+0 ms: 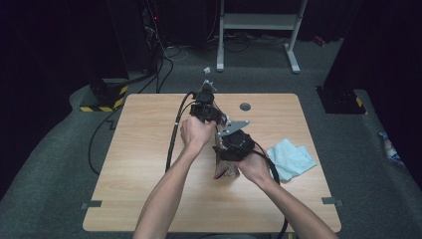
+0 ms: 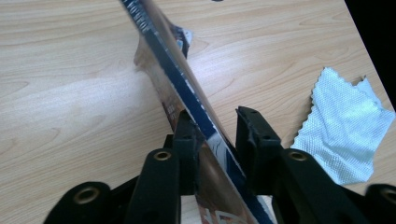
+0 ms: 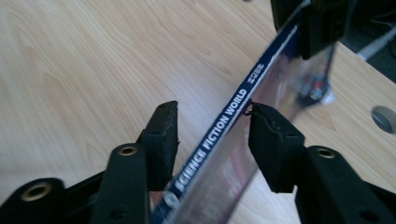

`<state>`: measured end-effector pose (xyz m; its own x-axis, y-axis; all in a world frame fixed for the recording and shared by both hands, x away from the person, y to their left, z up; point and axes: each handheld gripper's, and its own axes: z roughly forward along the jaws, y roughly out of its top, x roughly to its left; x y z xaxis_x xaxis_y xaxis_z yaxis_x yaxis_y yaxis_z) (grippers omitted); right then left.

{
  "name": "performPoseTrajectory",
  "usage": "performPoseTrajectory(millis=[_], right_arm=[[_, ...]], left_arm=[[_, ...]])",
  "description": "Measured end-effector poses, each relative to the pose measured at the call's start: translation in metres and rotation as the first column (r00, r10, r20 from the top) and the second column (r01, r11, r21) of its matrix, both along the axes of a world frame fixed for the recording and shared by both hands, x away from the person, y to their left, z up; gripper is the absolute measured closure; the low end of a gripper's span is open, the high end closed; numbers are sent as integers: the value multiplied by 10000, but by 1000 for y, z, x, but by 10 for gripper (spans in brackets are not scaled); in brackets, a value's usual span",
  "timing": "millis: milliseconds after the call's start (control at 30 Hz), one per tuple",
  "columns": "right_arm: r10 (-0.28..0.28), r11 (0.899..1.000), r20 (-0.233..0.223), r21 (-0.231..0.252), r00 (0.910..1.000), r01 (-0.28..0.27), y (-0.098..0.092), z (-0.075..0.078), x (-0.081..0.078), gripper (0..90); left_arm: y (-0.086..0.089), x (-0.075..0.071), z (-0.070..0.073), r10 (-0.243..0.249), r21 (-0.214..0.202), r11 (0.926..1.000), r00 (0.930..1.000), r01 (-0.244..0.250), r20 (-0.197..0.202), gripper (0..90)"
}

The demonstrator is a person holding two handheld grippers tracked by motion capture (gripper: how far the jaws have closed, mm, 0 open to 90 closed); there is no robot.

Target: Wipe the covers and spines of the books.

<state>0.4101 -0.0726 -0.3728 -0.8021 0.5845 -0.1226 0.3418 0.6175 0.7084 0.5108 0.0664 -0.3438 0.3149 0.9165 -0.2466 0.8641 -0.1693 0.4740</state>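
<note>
A thin magazine (image 3: 229, 112) with a blue spine reading "SCIENCE FICTION WORLD" hangs tilted above the wooden table (image 1: 149, 164), one corner low near the top. My left gripper (image 2: 217, 135) is shut on the magazine (image 2: 173, 65), its jaws on either side of the spine and glossy cover. My right gripper (image 3: 212, 126) stands open around the spine, with a clear gap at one jaw. From above, both hands meet mid-table: the left gripper (image 1: 209, 114) is farther back, the right gripper (image 1: 231, 147) nearer, and the magazine (image 1: 224, 170) pokes out below it.
A pale blue cloth (image 1: 291, 158) lies crumpled on the table's right side, also seen in the left gripper view as a cloth (image 2: 345, 126). A round cable hole (image 1: 245, 106) sits near the far edge. Black cables trail off the back left. Dark floor surrounds the table.
</note>
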Motion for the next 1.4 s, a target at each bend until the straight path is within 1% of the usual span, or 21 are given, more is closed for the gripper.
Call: performPoseTrajectory(millis=[33, 167, 267, 333, 400, 467, 533, 633, 700, 733, 767, 833, 900, 967, 1033, 1100, 1167, 1200, 1267, 1300, 1400], right_arm=[[45, 10000, 126, -48, 9999, -45, 1, 0, -1, 492], [331, 9989, 239, 324, 9992, -338, -2, -5, -3, 432], [479, 9978, 284, 445, 9984, -492, -3, -7, -6, 397], [562, 9981, 564, 236, 9968, -576, -4, -10, -11, 399], [674, 9973, 661, 259, 9955, -693, -6, -13, -14, 376], [836, 9964, 480, 73, 9953, -840, -7, -17, -16, 365], [1101, 9938, 457, -222, 9929, -1092, -8, -23, -19, 374], [1396, 9892, 282, -494, 9898, -1381, -11, -33, -23, 398], [1422, 9881, 232, -618, 9896, -1405, -18, -38, -23, 400], [1374, 9887, 132, -616, 9904, -1364, -21, -40, -23, 401], [1306, 9893, 99, -665, 9914, -1297, -25, -42, -22, 403], [945, 9929, 23, -732, 9955, -940, -36, -47, -17, 407], [347, 9946, 107, -981, 9993, -335, -50, -53, -8, 406], [-438, 9940, -250, -1016, 9987, 411, -67, -62, 4, 401], [-1185, 9879, -538, -1069, 9915, 1123, -85, -72, 17, 396], [-1947, 9759, -857, -1176, 9771, 1841, -102, -80, 27, 401], [-2477, 9637, -1166, -1319, 9618, 2322, -114, -88, 35, 400], [-2657, 9575, -1226, -1493, 9562, 2469, -119, -92, 37, 396], [-2947, 9450, -1395, -1898, 9454, 2665, -125, -98, 40, 381], [-3108, 9398, -1544, -1973, 9379, 2789, -128, -101, 41, 374], [-3381, 9293, -1828, -2197, 9232, 2969, -137, -108, 45, 345]], left_arm=[[0, 0, 0, 18, -207, 9998, 10000, -20, -88, 716], [2, 0, 0, -131, -384, 9992, 9998, 126, -139, 730], [4, 1, 1, -142, -690, 9975, 9997, 128, -196, 741], [5, 1, 1, -217, -950, 9953, 9992, 183, -343, 750], [4, 0, 2, -219, -957, 9952, 9994, 192, -269, 752], [6, 1, 2, -165, -1098, 9939, 9995, 134, -270, 763], [9, 2, 3, -134, -1114, 9937, 9997, 109, -221, 790], [16, 0, 5, -319, -1268, 9915, 9993, 291, -198, 840], [16, -2, 7, -452, -808, 9957, 9990, 448, -41, 842], [17, -3, 7, -531, -727, 9960, 9986, 528, -24, 842], [18, -3, 7, -550, -785, 9954, 9985, 542, -77, 842], [21, -5, 8, -620, -583, 9964, 9981, 623, 69, 842], [26, -7, 10, -734, -552, 9957, 9972, 742, 163, 842], [32, -9, 14, -871, -605, 9943, 9960, 881, 186, 842], [37, -13, 18, -1020, -578, 9930, 9946, 1030, 213, 842], [39, -16, 21, -1170, -383, 9923, 9928, 1178, 248, 842], [40, -19, 24, -1323, -109, 9911, 9906, 1328, 352, 842], [41, -21, 26, -1424, 19, 9898, 9891, 1424, 377, 841], [43, -23, 27, -1546, 81, 9880, 9872, 1544, 393, 841], [45, -23, 28, -1580, 105, 9874, 9866, 1577, 396, 841], [48, -24, 28, -1716, 117, 9852, 9843, 1712, 404, 841]])
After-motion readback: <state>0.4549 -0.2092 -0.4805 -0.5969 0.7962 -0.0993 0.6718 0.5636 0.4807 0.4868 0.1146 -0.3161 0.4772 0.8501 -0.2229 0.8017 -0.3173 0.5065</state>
